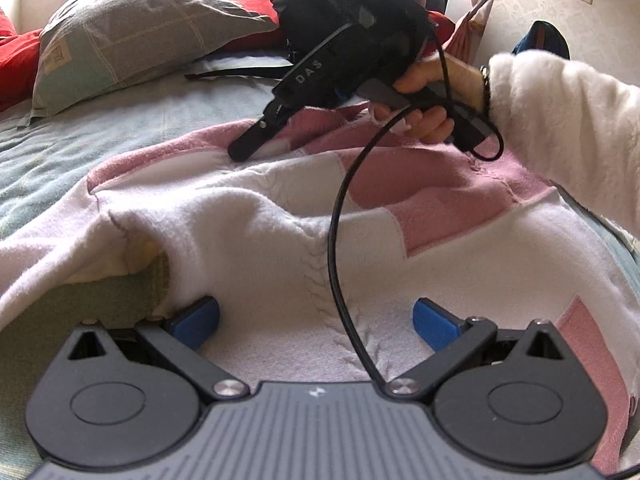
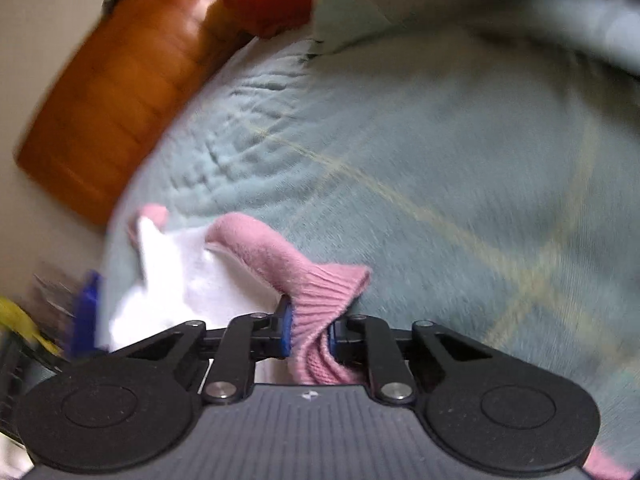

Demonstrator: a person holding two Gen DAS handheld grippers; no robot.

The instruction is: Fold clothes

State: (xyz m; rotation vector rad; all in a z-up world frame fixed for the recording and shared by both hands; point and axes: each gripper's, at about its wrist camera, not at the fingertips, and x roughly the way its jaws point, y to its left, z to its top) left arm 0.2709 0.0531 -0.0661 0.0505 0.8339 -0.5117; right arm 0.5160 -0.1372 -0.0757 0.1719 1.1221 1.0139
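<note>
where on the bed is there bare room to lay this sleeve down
Bare blue-green bedspread lies ahead of the right gripper, between the pink cuff and the pillow. Crowded: the sweater under the left gripper.

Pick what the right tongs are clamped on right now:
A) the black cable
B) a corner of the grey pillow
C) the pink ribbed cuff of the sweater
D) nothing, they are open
C: in the right wrist view the right tongs are shut on the pink ribbed cuff of the sweater, which bunches between the blue pads above the blue-green bedspread.
</note>
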